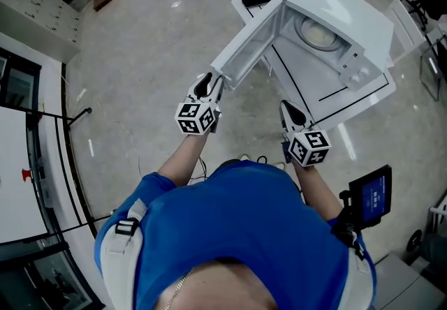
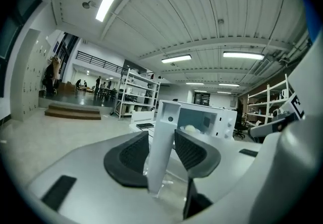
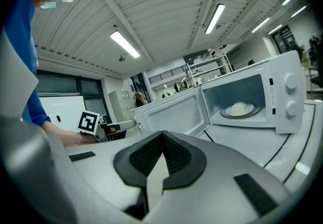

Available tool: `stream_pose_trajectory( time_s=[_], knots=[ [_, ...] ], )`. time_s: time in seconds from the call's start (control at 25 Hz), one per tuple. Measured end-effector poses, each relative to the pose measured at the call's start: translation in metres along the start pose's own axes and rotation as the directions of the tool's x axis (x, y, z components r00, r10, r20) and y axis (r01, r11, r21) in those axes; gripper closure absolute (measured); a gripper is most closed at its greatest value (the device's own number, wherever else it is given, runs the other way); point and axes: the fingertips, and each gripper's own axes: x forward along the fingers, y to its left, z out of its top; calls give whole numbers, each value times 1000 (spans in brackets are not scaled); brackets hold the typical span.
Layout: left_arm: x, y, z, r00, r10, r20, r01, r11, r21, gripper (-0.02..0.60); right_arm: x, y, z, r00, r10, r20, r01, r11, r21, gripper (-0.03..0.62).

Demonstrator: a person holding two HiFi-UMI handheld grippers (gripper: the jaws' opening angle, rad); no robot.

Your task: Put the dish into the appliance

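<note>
The microwave [image 3: 286, 98] stands with its door [image 1: 251, 45] swung wide open. Inside the microwave, the dish [image 3: 239, 109] sits in the middle of the cavity floor on the turntable, holding a pale mound. The left gripper [image 1: 209, 84] is at the door's free edge, jaws apart, with the edge standing between the pads, unclamped. The right gripper [image 3: 162, 155] hangs in front of the microwave's opening, jaws closed together on nothing.

The left gripper [image 1: 211, 82], held out on a forward-stretched arm [image 1: 183, 153], has its fingers spread apart; the right gripper [image 1: 288, 109], beside it and slightly further back, has its fingers pressed together with nothing between them
</note>
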Motion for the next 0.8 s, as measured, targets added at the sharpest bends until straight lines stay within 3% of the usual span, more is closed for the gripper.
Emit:
stream_pose_trajectory(
  time_s=[0.16, 0.52, 0.8],
  knots=[
    [7, -5, 2, 999, -42, 2, 42, 998, 46, 428, 0, -5, 4, 1000, -25, 5, 25, 1000, 6, 594],
    [19, -29, 5, 990, -143, -14, 143, 988, 65, 425, 0, -7, 4, 999, -50, 7, 50, 999, 21, 594],
    [24, -71, -6, 970, -239, -34, 241, 965, 103, 426, -9, -24, -5, 995, -93, 20, 92, 995, 44, 594]
  ],
)
